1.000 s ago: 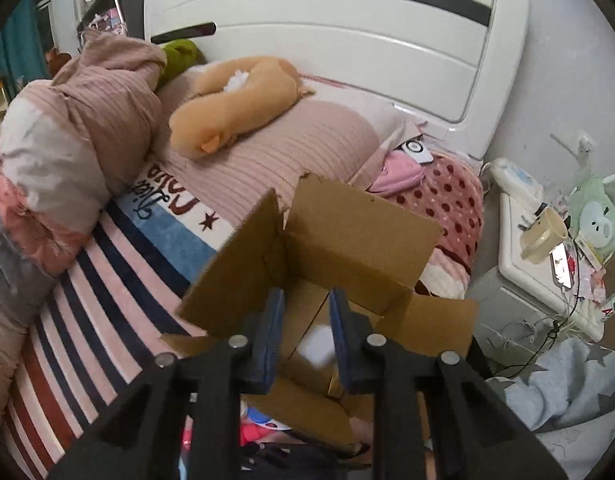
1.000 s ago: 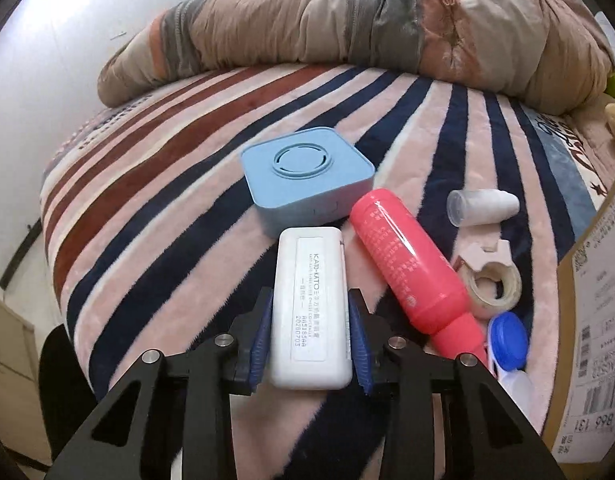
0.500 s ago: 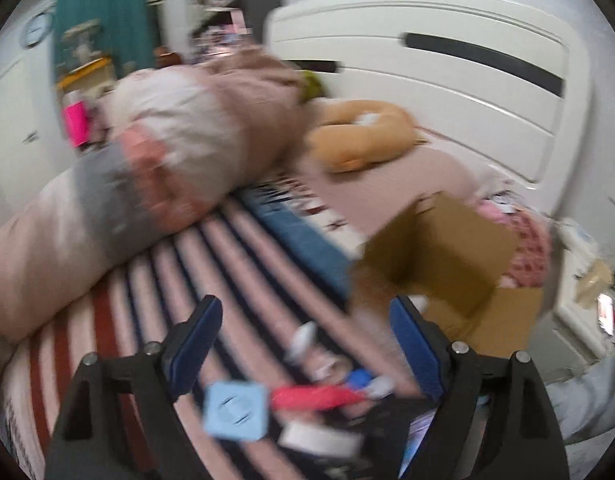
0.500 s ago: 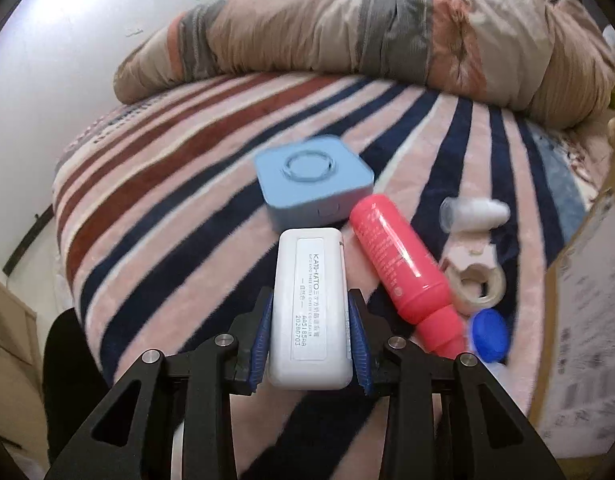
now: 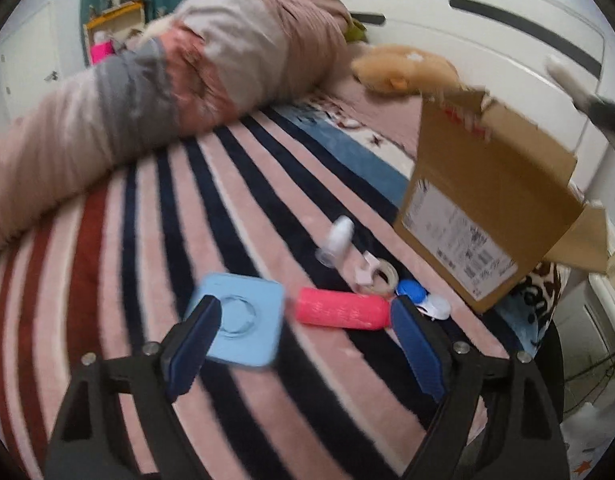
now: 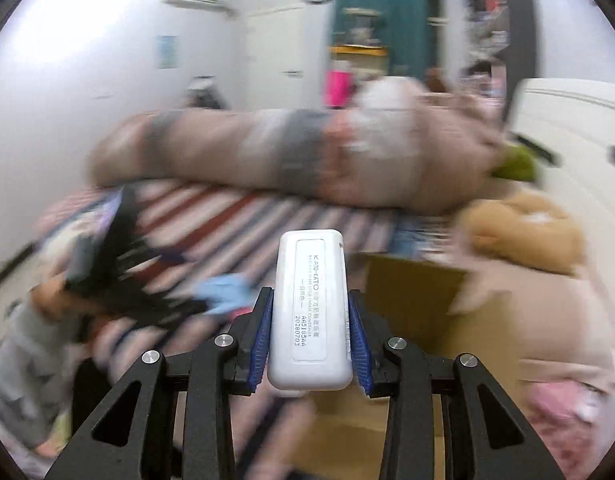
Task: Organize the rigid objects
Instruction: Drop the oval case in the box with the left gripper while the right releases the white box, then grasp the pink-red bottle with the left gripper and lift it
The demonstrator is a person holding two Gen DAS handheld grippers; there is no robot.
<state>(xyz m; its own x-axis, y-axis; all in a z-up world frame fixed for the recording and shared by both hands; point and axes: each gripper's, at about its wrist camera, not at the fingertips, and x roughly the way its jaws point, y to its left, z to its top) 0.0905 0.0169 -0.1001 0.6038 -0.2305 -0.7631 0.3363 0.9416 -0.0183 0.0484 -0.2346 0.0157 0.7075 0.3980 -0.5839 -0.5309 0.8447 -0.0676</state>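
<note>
My left gripper point(image 5: 303, 320) is open and empty, low over the striped blanket, with the blue square box point(image 5: 241, 318) and the pink tube point(image 5: 341, 313) between its fingers. Behind them lie a clear small bottle point(image 5: 336, 238), a tape roll point(image 5: 381, 276) and a blue-capped item point(image 5: 417, 294). The open cardboard box point(image 5: 483, 204) stands to the right. My right gripper point(image 6: 310, 312) is shut on the white rectangular case point(image 6: 310, 312), held up in the air beside the cardboard box point(image 6: 419, 300). The view is blurred.
A rolled quilt point(image 5: 179, 80) lies across the back of the bed. An orange plush toy point(image 5: 403, 70) rests near the white headboard point(image 5: 487, 12). The bed's edge drops off on the right, by a nightstand point(image 5: 595, 312).
My left gripper opened and swung from over the cardboard box to above the objects on the blanket. My right gripper lifted the white case off the blanket toward the box.
</note>
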